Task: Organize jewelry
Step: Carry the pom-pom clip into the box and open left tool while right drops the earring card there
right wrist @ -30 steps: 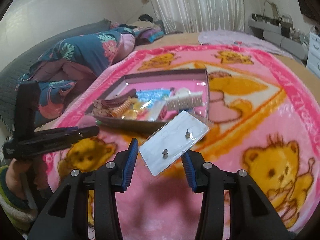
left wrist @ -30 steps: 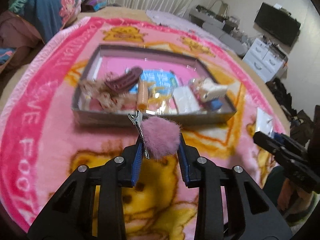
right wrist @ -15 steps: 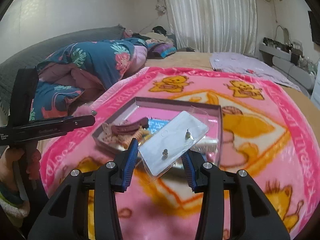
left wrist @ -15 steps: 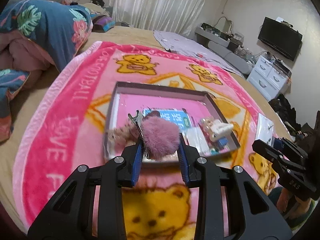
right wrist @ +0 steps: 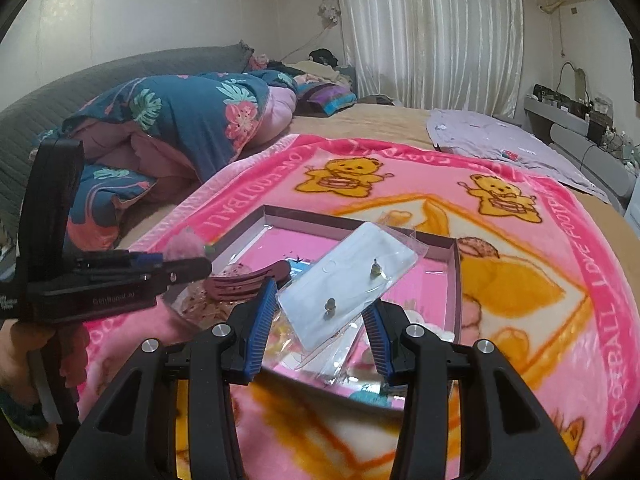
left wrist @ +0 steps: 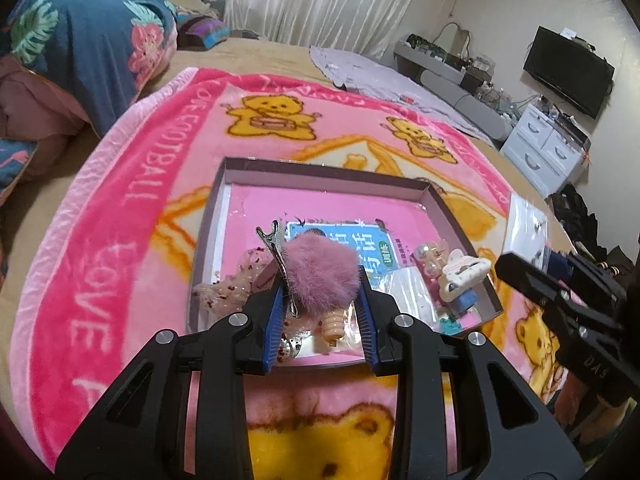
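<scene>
Left gripper [left wrist: 320,300] clamps the pompom hair clip [left wrist: 320,276], right gripper [right wrist: 320,312] pinches the bagged earring card [right wrist: 348,280]. Each item hangs between narrowly parted jaws above the tray [left wrist: 320,170], apparently for sorting there.

In the shallow grey cardboard tray [left wrist: 436,200] the fluffy pink pompom hair clip [left wrist: 320,276] hides most of a peach spiral piece [left wrist: 334,326], and the blue card's print [left wrist: 372,252] is unreadable.

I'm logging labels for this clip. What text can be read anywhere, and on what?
"LOVE FOOTBALL", repeated along the blanket border.
"GenRobot.AI", faint, on the left gripper body, seen from the right wrist.
Large Chinese characters on the blue card in the tray: upside down, not legible.
Raised letters on the right gripper body in the left wrist view: mirrored and blurred, unreadable.
</scene>
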A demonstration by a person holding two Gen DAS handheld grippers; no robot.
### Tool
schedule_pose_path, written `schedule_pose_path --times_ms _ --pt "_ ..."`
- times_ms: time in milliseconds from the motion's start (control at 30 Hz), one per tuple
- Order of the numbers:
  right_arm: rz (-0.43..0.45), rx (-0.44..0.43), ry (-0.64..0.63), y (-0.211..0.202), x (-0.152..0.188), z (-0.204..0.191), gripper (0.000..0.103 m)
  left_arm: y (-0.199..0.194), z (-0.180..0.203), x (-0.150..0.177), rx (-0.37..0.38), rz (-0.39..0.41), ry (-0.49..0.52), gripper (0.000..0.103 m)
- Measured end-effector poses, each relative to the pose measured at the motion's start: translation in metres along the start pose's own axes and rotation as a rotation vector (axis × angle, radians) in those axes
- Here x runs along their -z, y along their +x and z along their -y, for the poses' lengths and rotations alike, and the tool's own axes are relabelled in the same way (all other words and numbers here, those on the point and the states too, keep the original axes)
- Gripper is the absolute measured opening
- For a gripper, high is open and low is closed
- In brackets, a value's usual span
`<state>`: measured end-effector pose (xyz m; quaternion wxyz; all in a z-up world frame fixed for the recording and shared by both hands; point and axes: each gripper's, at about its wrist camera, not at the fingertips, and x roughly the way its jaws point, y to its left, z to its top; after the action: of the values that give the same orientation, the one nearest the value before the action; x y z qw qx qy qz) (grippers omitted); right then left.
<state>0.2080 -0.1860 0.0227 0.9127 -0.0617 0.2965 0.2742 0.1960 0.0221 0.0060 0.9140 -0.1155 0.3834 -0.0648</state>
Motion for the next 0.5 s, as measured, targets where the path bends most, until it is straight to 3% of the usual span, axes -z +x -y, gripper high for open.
schedule_pose_path --times_ms 500 --pt "-0.127 0.022 -0.065 0.054 0.008 0.001 0.041 0.029 -0.007 0.006 -0.005 -0.067 0.004 0.024"
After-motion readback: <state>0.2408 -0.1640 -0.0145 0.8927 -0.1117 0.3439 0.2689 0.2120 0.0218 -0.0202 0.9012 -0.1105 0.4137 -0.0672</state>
